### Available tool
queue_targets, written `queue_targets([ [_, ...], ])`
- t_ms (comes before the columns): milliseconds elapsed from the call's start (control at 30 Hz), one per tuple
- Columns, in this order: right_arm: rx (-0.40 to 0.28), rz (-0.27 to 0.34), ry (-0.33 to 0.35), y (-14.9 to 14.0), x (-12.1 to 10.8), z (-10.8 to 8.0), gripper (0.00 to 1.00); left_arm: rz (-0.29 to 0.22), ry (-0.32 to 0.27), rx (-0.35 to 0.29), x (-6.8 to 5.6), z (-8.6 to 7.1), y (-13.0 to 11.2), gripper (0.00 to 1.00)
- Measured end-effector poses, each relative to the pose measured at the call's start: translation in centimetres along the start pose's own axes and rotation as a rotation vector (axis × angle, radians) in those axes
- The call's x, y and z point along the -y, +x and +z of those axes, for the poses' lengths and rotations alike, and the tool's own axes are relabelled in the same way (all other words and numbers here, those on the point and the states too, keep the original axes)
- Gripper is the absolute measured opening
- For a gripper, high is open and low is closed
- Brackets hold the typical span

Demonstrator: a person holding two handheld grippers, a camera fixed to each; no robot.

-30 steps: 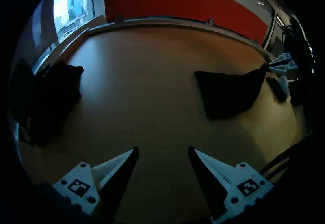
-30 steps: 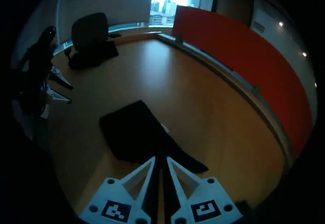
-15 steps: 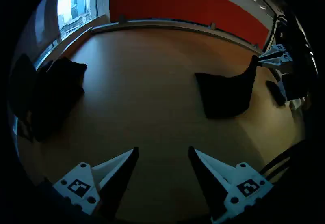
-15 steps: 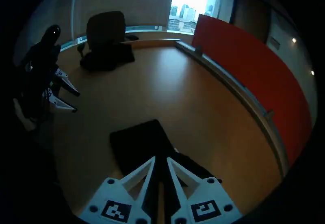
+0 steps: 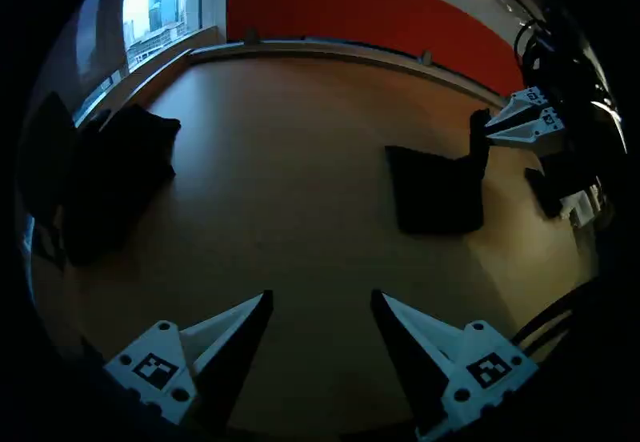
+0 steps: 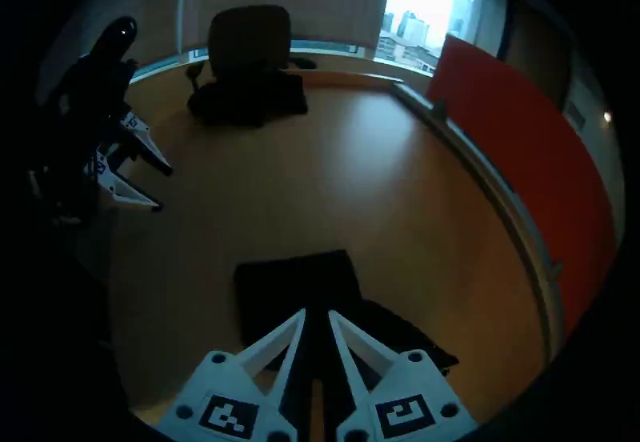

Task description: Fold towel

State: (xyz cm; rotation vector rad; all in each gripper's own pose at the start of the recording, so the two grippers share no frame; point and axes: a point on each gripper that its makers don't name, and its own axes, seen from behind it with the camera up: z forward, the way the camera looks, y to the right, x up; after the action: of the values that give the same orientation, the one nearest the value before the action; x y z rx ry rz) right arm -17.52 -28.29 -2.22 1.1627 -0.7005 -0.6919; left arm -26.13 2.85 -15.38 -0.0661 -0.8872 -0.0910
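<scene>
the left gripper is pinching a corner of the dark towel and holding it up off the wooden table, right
No: it is the right gripper that pinches the corner of the dark towel and holds it up off the wooden table, as the left gripper view shows. The left gripper is open, holding nothing.

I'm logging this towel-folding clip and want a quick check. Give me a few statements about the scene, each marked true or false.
1. The right gripper pinches a corner of the dark towel. True.
2. The left gripper is shut on the towel. False: it is open over the bare table, apart from the towel.
3. The towel lies wholly flat. False: the pinched corner is raised off the table.
4. A chair stands at the table's far side, near the window. True.
5. The partition along the table's edge is blue. False: it is red.
</scene>
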Motion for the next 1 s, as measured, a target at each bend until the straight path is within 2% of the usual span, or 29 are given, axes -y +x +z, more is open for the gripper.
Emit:
queue_targets([
  [100, 0.014, -0.028, 0.036, 0.4, 1.0, 1.5, 0.04, -0.018, 0.003, -0.002, 0.2, -0.1, -0.3, 0.9],
  [300, 0.032, -0.031, 0.092, 0.6, 2.8, 4.2, 0.04, -0.039, 0.009, -0.006, 0.6, -0.3, -0.7, 0.9],
  [400, 0.039, -0.018, 0.105, 0.5, 3.2, 4.9, 0.04, -0.042, 0.011, -0.008, 0.6, -0.3, -0.7, 0.9],
  [600, 0.051, -0.005, 0.105, 0.0, 3.2, 5.2, 0.06, -0.046, 0.008, -0.009, 0.6, -0.3, -0.7, 0.9],
  [667, 0.054, 0.0, 0.098, -0.1, 3.1, 5.2, 0.11, -0.045, 0.008, -0.008, 0.6, -0.3, -0.7, 0.9],
  [800, 0.055, 0.016, 0.086, -0.3, 2.9, 5.1, 0.48, -0.041, 0.006, -0.006, 0.6, -0.3, -0.8, 0.9],
  [867, 0.053, 0.027, 0.081, -0.4, 2.8, 4.9, 0.63, -0.039, 0.005, -0.006, 0.5, -0.3, -0.8, 0.9],
  [933, 0.051, 0.04, 0.075, -0.5, 2.7, 4.8, 0.69, -0.039, 0.005, -0.006, 0.5, -0.3, -0.8, 0.9],
  [1000, 0.05, 0.053, 0.069, -0.7, 2.7, 4.6, 0.7, -0.038, 0.006, -0.006, 0.6, -0.3, -0.7, 0.9],
])
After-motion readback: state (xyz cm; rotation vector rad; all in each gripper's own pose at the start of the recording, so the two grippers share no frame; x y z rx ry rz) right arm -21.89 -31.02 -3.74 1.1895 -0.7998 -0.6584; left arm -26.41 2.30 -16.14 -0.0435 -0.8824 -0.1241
